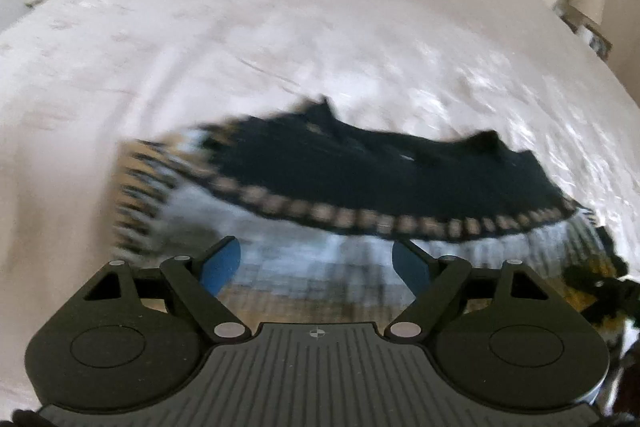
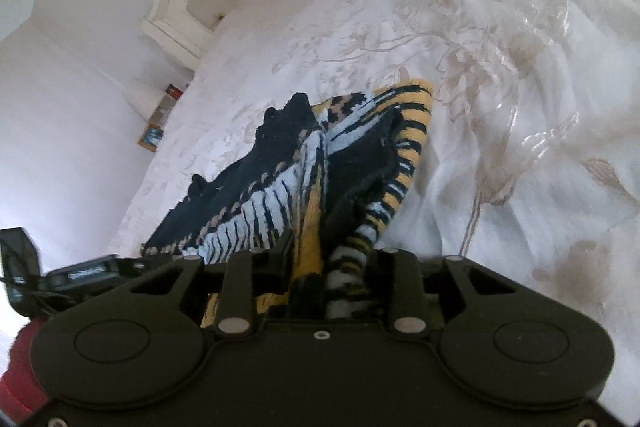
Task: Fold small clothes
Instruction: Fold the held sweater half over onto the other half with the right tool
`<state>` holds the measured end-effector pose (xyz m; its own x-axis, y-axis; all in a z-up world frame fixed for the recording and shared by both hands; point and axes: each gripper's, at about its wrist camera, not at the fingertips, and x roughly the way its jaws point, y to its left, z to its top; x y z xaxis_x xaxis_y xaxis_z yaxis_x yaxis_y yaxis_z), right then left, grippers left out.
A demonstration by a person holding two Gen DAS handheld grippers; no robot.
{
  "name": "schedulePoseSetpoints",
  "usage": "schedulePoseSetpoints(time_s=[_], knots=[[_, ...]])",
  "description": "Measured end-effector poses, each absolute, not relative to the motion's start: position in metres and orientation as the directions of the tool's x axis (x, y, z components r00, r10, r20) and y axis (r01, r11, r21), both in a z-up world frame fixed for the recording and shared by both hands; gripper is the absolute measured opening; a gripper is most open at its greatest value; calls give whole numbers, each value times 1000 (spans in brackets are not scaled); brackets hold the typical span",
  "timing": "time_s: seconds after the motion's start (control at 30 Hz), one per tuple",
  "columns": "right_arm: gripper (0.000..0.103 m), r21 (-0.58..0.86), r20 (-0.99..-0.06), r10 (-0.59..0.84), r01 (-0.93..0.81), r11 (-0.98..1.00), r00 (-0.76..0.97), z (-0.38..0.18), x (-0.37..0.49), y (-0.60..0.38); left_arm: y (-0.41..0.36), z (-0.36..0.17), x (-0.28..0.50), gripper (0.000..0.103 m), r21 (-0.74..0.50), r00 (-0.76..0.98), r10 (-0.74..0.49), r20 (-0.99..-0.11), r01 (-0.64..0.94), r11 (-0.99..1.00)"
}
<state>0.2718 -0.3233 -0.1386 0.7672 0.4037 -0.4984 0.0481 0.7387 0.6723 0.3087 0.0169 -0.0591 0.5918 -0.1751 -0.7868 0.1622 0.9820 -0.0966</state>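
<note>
Right wrist view shows right gripper [image 2: 326, 259] clamped on the striped knit garment [image 2: 280, 187]; left view shows only left gripper [image 1: 316, 263] spread wide, empty above it.

Soft daylight, sheen on the bedspread [image 2: 520, 7], left view motion-blurred, fisheye bending at edges

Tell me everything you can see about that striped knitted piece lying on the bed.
The knitted garment looks like soft, thick wool: a black body edged with a tan-checked band, then pale blue, yellow and black stripes. It lies crumpled and partly doubled over on the white bedspread, not yet neatly folded. The right gripper is shut on a bunched striped edge, lifting it. The left gripper hangs open above it, holding nothing.
</note>
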Motion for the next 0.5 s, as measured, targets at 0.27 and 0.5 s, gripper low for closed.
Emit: schedulePoseSetpoints(time_s=[0.27, 0.5], knots=[[35, 528, -587, 284, 92, 845, 758, -102, 274, -294, 86, -59, 296, 83, -64, 616, -136, -776, 138, 988], [34, 415, -613, 216, 77, 907, 760, -61, 281, -254, 127, -64, 289, 83, -121, 627, -183, -757, 141, 983]])
